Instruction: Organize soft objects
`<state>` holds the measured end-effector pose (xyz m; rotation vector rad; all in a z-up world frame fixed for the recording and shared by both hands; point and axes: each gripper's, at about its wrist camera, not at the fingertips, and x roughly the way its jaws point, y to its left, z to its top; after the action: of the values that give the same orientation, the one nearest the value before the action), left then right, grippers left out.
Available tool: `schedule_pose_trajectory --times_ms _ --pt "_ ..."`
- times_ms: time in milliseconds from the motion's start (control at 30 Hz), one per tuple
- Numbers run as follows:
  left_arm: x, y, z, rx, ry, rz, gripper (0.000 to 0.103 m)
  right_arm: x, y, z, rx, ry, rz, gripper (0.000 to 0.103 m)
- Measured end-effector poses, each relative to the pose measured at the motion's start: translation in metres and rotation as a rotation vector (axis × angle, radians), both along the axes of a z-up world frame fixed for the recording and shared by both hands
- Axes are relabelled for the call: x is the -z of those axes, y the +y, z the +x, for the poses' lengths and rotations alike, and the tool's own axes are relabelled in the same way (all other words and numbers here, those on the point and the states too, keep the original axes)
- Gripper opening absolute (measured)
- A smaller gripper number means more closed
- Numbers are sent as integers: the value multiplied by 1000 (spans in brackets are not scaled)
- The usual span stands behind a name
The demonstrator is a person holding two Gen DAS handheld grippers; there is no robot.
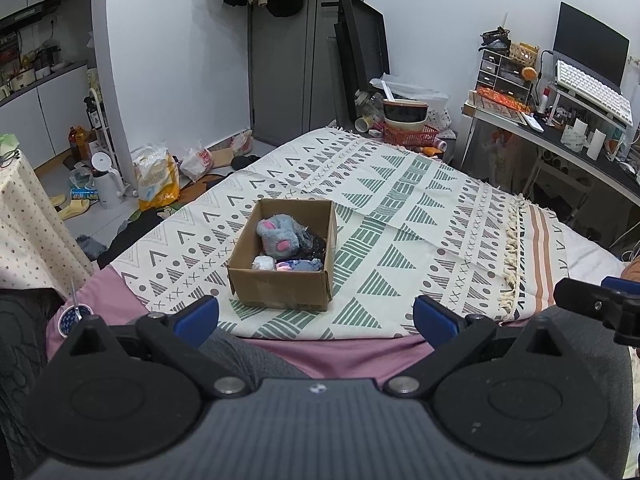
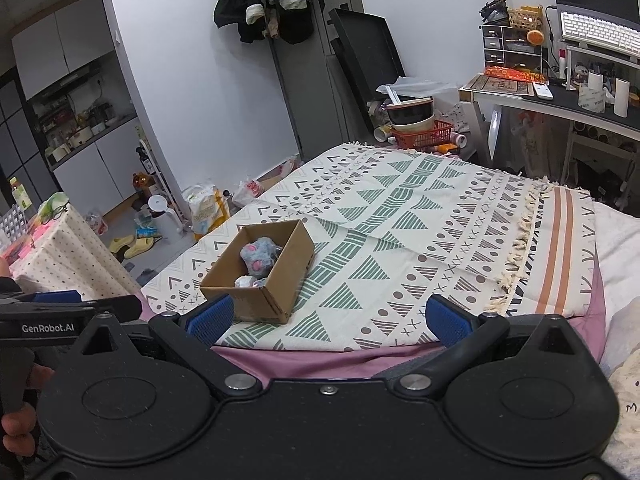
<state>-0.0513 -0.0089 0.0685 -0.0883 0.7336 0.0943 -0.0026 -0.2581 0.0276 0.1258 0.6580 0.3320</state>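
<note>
One cardboard box (image 1: 280,286) sits ahead of the left tool (image 1: 316,314), on one patterned blanket (image 1: 400,208). Inside it: one grey plush toy with pink paws (image 1: 278,234), one small white soft item (image 1: 264,263), one blue-and-pink soft item (image 1: 298,266), and one dark cloth (image 1: 314,246). Two tools show, the right one (image 2: 326,314) too.

matt cardboard box (image 1: 280,284), fuzzy plush toy (image 1: 278,234)
</note>
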Motion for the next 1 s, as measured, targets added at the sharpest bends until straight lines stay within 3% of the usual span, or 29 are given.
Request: schedule_pose_trajectory --times_ms 1000 --pt "-8 5 1 13 -20 4 102 2 -2 2 42 6 -51 103"
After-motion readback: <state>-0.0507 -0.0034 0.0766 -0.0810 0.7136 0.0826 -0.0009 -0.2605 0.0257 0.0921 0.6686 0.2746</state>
